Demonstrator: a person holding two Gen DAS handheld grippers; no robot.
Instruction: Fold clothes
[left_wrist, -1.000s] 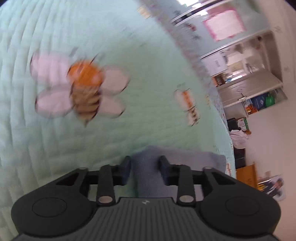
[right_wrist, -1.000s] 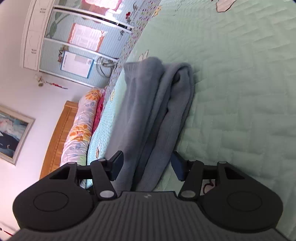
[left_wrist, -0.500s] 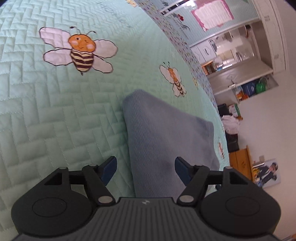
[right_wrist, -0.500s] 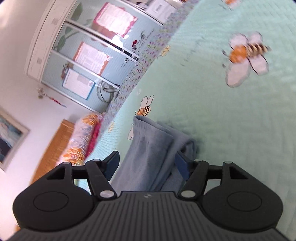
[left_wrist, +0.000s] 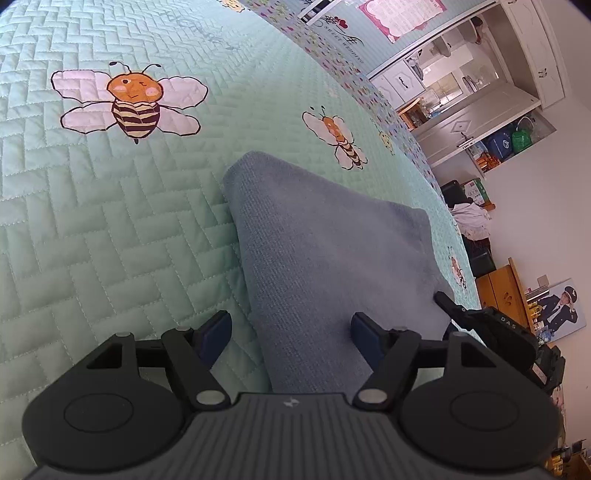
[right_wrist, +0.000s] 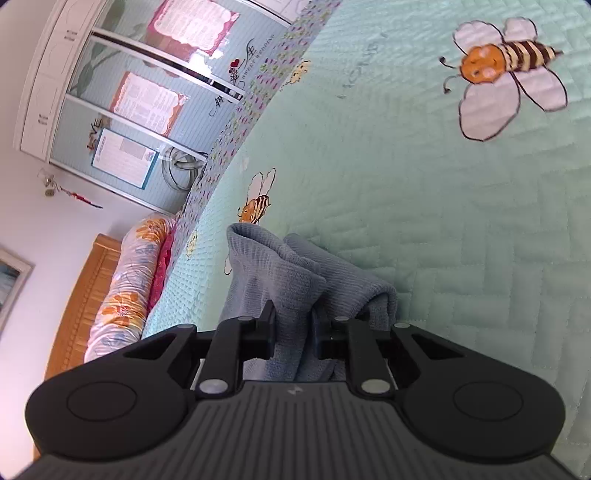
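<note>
Both cameras are sitting just behind their own fingers, looking forward and tilting downward across the quilt (left_wrist: 110, 229). The left wrist view is facing along the cloth (left_wrist: 325, 258) toward the bed's far edge and a doorway (left_wrist: 476, 110), riding close above the fabric. The right wrist view is facing toward the wardrobe (right_wrist: 122, 92) and headboard (right_wrist: 79, 295), equally close. Both are sharing the cloth (right_wrist: 280, 280) and quilt (right_wrist: 443, 240), and the dark shape at the left view's right edge is probably the right gripper (left_wrist: 491, 325).

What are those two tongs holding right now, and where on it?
The right tongs are closing on a bunched fold of the blue garment. The left tongs are opening, straddling its flat part without gripping.
</note>
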